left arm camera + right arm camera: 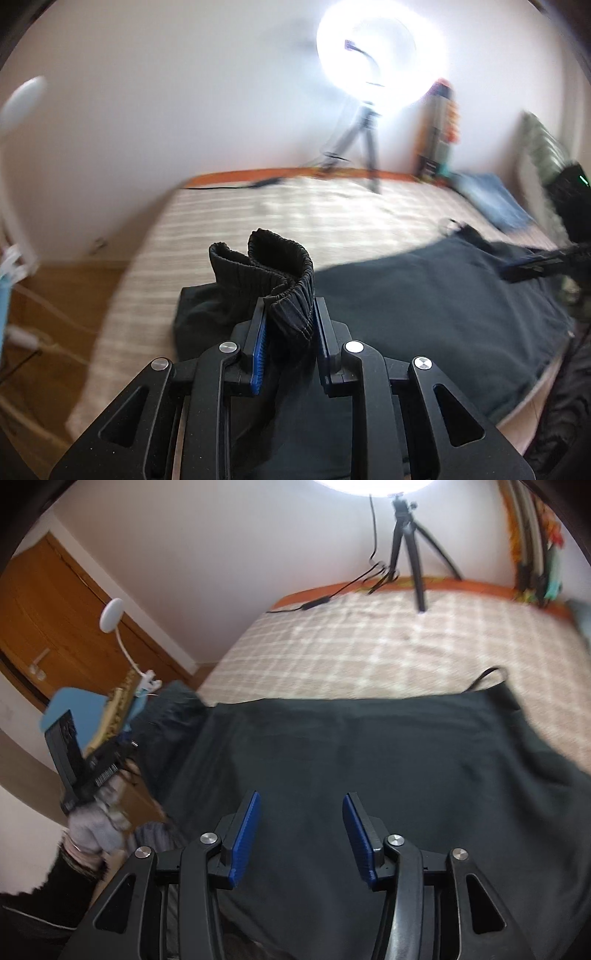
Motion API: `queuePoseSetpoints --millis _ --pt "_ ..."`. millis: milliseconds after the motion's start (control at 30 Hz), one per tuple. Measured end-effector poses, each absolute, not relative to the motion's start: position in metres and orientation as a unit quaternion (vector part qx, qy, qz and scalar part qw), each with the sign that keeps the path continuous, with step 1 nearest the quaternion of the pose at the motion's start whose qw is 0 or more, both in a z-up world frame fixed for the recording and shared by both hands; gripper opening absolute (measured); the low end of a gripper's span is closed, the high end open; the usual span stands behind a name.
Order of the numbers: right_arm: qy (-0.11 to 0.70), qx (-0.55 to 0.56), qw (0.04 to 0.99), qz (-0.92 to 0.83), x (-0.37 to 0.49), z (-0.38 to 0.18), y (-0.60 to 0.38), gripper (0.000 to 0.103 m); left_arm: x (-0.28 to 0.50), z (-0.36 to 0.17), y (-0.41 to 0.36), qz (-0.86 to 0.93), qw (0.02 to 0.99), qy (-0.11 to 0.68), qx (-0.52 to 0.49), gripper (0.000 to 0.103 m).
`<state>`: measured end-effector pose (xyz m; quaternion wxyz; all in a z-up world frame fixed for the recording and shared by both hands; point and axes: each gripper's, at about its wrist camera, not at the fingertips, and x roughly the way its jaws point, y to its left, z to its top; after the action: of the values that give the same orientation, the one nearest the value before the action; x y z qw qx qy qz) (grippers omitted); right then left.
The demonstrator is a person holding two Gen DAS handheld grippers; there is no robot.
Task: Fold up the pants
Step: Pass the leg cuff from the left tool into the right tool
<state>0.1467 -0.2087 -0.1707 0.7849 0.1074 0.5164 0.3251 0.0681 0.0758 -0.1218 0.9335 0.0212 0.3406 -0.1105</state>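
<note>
Our left tongs [288, 314] pinch the dark pants' ribbed elastic cuffs [273, 266]; right tongs [299, 834] spread, empty. Cuffs may slip mid-carry.

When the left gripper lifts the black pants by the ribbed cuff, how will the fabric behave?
Probably floppy: the ribbed cuff curls over beyond the left gripper, and the black pants drape flat on the bed. Likely light, trailing behind. The elastic ribbing looks grippy, so slipping seems unlikely.
</note>
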Motion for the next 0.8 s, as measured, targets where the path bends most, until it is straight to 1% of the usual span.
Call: queuePoseSetpoints --millis 133,300,400,433,467,533,667,800 --pt "0.529 0.169 0.759 0.342 0.151 -0.187 -0.198 0.063 0.064 -0.140 0.025 -0.159 0.918 0.360 0.042 0.021" --pt "0.556 0.238 0.717 0.346 0.162 -0.220 -0.188 0.064 0.064 -0.162 -0.017 -0.193 0.898 0.389 0.064 0.021" --pt "0.570 0.265 0.694 0.349 0.166 -0.238 -0.179 0.064 0.058 -0.169 -0.028 -0.212 0.891 0.394 0.073 0.022" --pt "0.573 0.271 0.690 0.350 0.167 -0.241 -0.177 0.064 0.055 -0.170 -0.030 -0.225 0.887 0.397 0.069 0.024" --pt "0.577 0.277 0.683 0.353 0.167 -0.245 -0.174 0.064 0.052 -0.171 -0.031 -0.240 0.881 0.404 0.063 0.034" --pt "0.583 0.282 0.674 0.356 0.166 -0.251 -0.170 0.064 0.046 -0.170 -0.033 -0.274 0.870 0.408 0.046 0.041" --pt "0.590 0.275 0.673 0.350 0.167 -0.254 -0.165 0.064 0.037 -0.165 -0.027 -0.290 0.865 0.408 0.032 0.042" --pt "0.598 0.266 0.676 0.338 0.172 -0.252 -0.157 0.064 0.031 -0.148 0.000 -0.274 0.873 0.403 -0.004 0.042"
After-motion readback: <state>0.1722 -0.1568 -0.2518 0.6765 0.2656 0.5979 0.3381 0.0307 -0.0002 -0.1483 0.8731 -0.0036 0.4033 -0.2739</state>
